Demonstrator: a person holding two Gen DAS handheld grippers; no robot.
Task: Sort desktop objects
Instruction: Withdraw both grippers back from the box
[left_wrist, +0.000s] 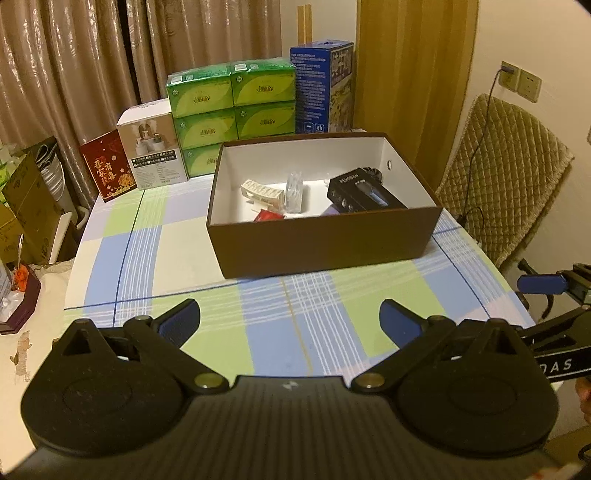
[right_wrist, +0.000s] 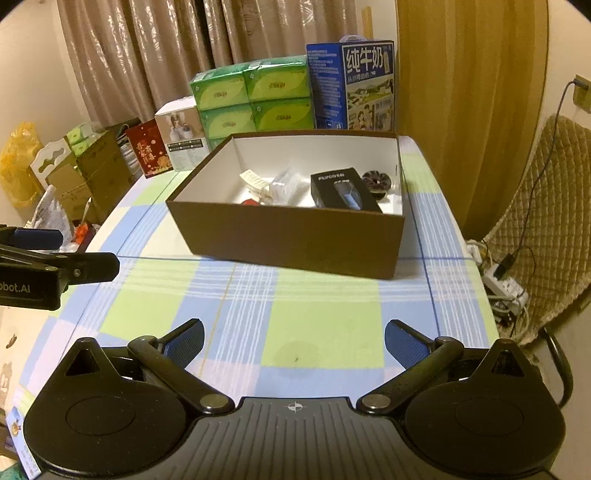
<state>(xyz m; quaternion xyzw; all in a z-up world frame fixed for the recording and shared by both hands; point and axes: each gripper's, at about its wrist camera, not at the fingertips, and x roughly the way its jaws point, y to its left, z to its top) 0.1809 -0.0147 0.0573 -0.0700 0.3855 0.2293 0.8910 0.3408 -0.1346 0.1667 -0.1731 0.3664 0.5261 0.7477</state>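
Observation:
A brown cardboard box (left_wrist: 325, 240) (right_wrist: 291, 240) with a white inside stands on the checked tablecloth. It holds a black product box (left_wrist: 364, 195) (right_wrist: 341, 190), a white ribbed piece (left_wrist: 264, 192), a clear plastic packet (left_wrist: 294, 190) (right_wrist: 286, 184), a small red item (left_wrist: 269, 215) and a dark round thing (right_wrist: 376, 181). My left gripper (left_wrist: 290, 319) is open and empty above the cloth in front of the box. My right gripper (right_wrist: 294, 339) is open and empty, also in front of the box.
Green tissue packs (left_wrist: 231, 110), a blue milk carton (left_wrist: 323, 86), a white box (left_wrist: 157, 151) and a red box (left_wrist: 107, 170) stand at the table's far edge. A padded chair (left_wrist: 506, 177) is at the right. Cartons (right_wrist: 85, 170) sit off the left side.

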